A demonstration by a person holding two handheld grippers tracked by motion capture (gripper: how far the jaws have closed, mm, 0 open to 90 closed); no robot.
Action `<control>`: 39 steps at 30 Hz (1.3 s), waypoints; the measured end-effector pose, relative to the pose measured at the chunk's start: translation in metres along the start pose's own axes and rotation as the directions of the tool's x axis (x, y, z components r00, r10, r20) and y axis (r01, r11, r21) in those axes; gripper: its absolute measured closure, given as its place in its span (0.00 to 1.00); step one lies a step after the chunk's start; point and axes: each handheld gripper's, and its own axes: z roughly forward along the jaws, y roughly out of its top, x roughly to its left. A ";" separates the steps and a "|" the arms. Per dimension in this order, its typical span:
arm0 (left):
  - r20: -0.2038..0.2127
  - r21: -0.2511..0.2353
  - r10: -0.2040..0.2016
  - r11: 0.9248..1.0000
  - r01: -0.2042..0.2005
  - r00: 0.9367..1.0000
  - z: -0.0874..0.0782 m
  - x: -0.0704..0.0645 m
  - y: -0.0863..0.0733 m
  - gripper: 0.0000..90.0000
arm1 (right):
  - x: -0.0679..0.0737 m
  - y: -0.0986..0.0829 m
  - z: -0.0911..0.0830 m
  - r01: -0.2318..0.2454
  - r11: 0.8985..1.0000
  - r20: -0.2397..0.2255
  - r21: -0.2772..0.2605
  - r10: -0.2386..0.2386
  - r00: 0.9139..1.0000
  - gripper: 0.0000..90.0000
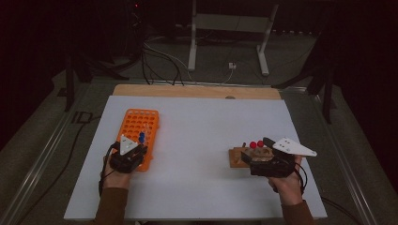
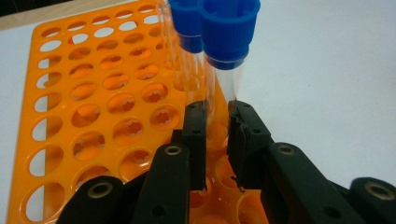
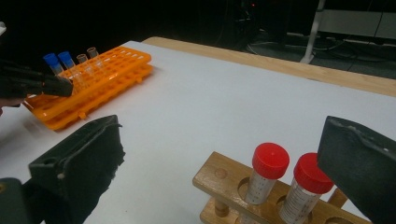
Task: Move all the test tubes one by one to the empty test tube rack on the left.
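Two sets of tongs work at opposite sides of the white surface, and we hold one in each hand. Our left tongs sit at the near end of the orange rack, the jaws closed against the clear wall of a blue-capped tube that stands upright in one of the rack's holes. A second blue-capped tube stands just behind it, touching or nearly so; we cannot tell which. From the high view the left tongs lie over the rack's near right corner, with the blue caps showing just past them.

Our right tongs are spread wide, with nothing between the jaws. They hover at the wooden stand, where two red-capped tubes stand upright side by side in its holes. The right-hand jaw is close to the nearer red cap, apart from it so far as we can see. In the high view the right tongs sit over the stand near the surface's right edge, the red caps just beyond them.

The right gripper view also catches the far rack with two blue-capped tubes and two uncapped tubes upright in it, the left tongs beside them.
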 end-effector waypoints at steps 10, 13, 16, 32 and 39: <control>-0.007 -0.014 -0.030 0.999 0.030 1.000 -0.001 0.000 -0.002 0.81 | -0.001 0.000 0.000 0.003 1.000 -0.003 0.001 -0.003 1.000 0.00; -0.005 -0.028 -0.042 0.999 0.042 0.999 -0.004 0.001 -0.001 0.77 | -0.001 -0.001 0.001 0.000 1.000 -0.004 0.003 0.000 1.000 0.00; 0.002 -0.041 -0.056 0.998 0.056 0.998 -0.007 0.002 -0.001 0.73 | -0.001 0.000 0.000 0.001 1.000 -0.004 0.002 -0.001 1.000 0.00; 0.003 -0.194 -0.103 0.976 0.102 0.995 -0.031 -0.001 0.010 0.30 | -0.007 -0.001 -0.001 -0.016 1.000 0.009 -0.006 0.016 1.000 0.00; 0.021 -0.249 -0.099 0.963 0.101 0.995 -0.038 -0.009 0.019 0.09 | -0.014 0.000 -0.004 -0.029 0.999 0.028 -0.022 0.030 0.999 0.00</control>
